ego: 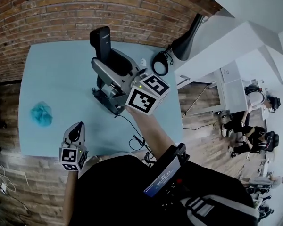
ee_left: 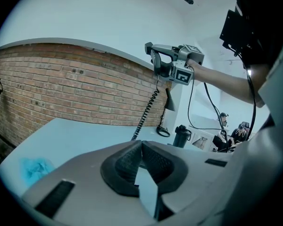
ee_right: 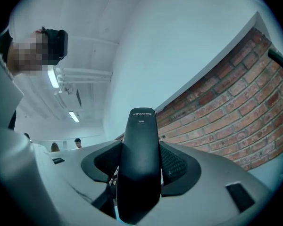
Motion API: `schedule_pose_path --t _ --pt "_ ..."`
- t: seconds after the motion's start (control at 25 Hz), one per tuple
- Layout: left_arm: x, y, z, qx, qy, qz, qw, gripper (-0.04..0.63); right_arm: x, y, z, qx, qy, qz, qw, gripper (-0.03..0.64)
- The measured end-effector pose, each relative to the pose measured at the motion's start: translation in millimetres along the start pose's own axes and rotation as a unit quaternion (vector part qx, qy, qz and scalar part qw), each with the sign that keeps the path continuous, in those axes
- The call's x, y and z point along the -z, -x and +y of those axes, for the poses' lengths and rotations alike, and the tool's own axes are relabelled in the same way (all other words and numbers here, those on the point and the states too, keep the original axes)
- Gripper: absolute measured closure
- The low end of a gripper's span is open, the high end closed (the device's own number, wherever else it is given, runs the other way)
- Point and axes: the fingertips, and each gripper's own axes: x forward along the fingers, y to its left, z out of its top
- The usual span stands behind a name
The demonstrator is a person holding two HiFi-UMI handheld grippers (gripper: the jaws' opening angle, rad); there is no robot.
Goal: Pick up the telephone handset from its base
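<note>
The black telephone handset (ee_right: 140,164) stands clamped between the pads of the right gripper (ee_right: 140,154), which press its two sides; only the right gripper view shows this contact. The left gripper view shows the coiled cord (ee_left: 146,111) hanging from it toward the blue table (ee_left: 75,135). In the head view the telephone base (ego: 103,97) sits partly hidden beneath. The left gripper (ee_left: 140,157) is closed and empty near a crumpled blue wad (ego: 41,114).

The right gripper (ego: 114,67) is held high on an outstretched forearm (ego: 148,128), tilted slightly upward, its jaws clamped on the handset (ego: 101,40) (a pad on either side). The left gripper (ego: 77,130) sits low by the body, jaws together, empty.
</note>
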Motion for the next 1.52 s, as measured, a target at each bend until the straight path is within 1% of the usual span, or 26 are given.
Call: schedule_pose_path --t 0.08,0.16,0.28,0.4,0.48,0.64,1.0,1.28,1.52 --pt "2 0 -2 0.003 0.001 0.003 1.0000 0.575 -4 3 8 -0.012 0.000 -0.006 1.000 0.356" --pt "6 -1 -4 0.006 0.002 0.010 0.9999 0.575 -6 8 18 -0.030 0.011 -0.015 0.999 0.356" --pt "4 0 0 0.002 -0.001 0.007 1.0000 0.575 -1 18 31 -0.056 0.025 -0.032 0.998 0.356" --pt "1 2 3 -0.003 -0.003 0.001 1.0000 0.575 10 28 36 -0.072 0.014 -0.043 0.996 0.356" --pt "-1 2 5 -0.005 -0.005 -0.002 1.0000 0.575 20 32 39 -0.080 0.010 -0.038 0.996 0.356" --pt "-3 0 6 -0.005 -0.006 -0.003 1.0000 0.575 42 41 45 -0.092 0.023 -0.013 0.995 0.355" --pt "-1 -3 9 -0.003 -0.005 -0.001 1.0000 0.575 103 56 37 -0.069 0.018 0.041 0.997 0.354" --pt "0 -7 11 0.000 -0.006 0.005 1.0000 0.575 154 71 19 -0.041 -0.021 0.083 0.995 0.354" --pt "7 -9 5 0.009 -0.007 0.019 0.9998 0.575 189 86 11 -0.026 -0.039 0.120 0.992 0.354"
